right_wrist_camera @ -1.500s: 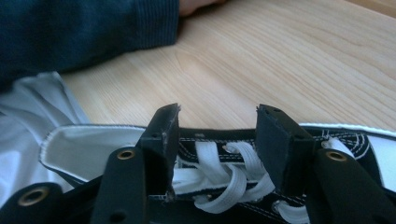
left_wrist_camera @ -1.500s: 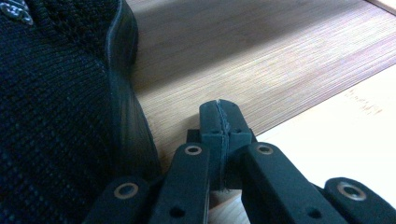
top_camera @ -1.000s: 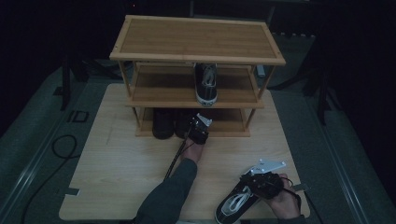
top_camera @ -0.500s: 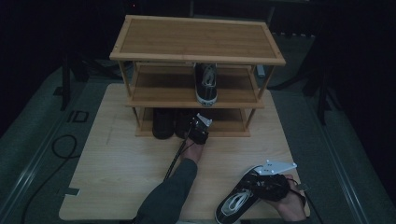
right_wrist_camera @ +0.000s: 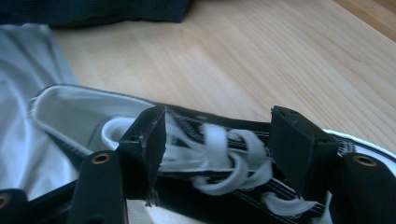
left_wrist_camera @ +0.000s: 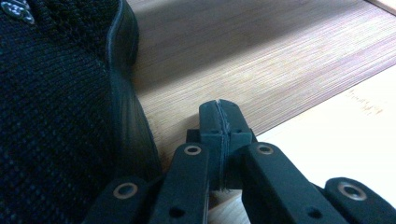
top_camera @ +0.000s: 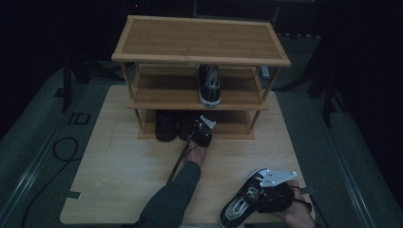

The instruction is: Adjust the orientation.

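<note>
Your right gripper (top_camera: 259, 202) hangs over the sneaker (top_camera: 237, 209) at the table's (top_camera: 119, 166) near edge, its jaws just opened wide astride the laces. Your left gripper (top_camera: 203, 129), jaws closed empty, sits beside the black shoe (left_wrist_camera: 51, 107) on the rack's (top_camera: 199, 40) bottom shelf.

Four shoes (top_camera: 209, 84), one three-tier rack (top_camera: 199, 38).

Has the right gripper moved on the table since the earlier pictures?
Yes. The right gripper shifted slightly toward the table's near edge, over the sneaker; its jaws have just been opening.
</note>
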`<state>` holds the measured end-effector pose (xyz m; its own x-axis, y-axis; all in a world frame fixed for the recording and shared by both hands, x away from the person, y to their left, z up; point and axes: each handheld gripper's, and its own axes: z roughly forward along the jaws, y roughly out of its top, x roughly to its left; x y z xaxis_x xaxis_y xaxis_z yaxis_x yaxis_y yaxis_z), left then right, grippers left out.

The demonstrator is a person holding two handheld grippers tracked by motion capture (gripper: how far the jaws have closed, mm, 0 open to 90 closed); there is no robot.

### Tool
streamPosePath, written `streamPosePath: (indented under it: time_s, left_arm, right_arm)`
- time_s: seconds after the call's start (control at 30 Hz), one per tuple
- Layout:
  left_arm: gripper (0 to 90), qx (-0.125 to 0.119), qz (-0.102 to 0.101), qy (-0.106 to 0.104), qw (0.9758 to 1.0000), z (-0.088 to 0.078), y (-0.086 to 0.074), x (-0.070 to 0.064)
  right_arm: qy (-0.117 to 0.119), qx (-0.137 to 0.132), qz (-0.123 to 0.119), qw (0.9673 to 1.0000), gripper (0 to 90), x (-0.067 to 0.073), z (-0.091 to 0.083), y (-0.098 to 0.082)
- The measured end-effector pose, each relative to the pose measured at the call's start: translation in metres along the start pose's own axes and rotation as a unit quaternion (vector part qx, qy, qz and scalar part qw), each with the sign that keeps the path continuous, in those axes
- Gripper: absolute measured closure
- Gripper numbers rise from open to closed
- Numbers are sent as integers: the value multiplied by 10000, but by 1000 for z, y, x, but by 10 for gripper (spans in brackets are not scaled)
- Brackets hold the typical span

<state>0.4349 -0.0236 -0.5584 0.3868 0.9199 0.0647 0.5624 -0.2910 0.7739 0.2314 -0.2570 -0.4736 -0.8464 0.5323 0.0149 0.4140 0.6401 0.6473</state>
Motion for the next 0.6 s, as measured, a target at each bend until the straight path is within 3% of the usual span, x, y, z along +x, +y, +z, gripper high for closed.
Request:
streamPosePath:
  time_s: [0.13, 0.2, 0.27, 0.37, 0.6]
  left_arm:
    - [897, 6, 9, 6, 10000, 0, 0, 0]
    - [896, 11, 11, 11, 10000, 0, 0, 0]
    - [897, 11, 12, 12, 10000, 0, 0, 0]
    - [896, 11, 12, 10, 10000, 0, 0, 0]
    - [896, 4, 0, 7, 10000, 0, 0, 0]
  right_arm:
    - [-232, 242, -39, 9994, 381, 1, 5, -1]
    - [-143, 81, 57, 9998, 430, -2, 7, -1]
    - [-279, 152, 5, 9995, 471, -2, 10, 0]
    - [-228, 131, 7, 9997, 530, -3, 14, 1]
    - [28, 31, -148, 9999, 773, -5, 19, 5]
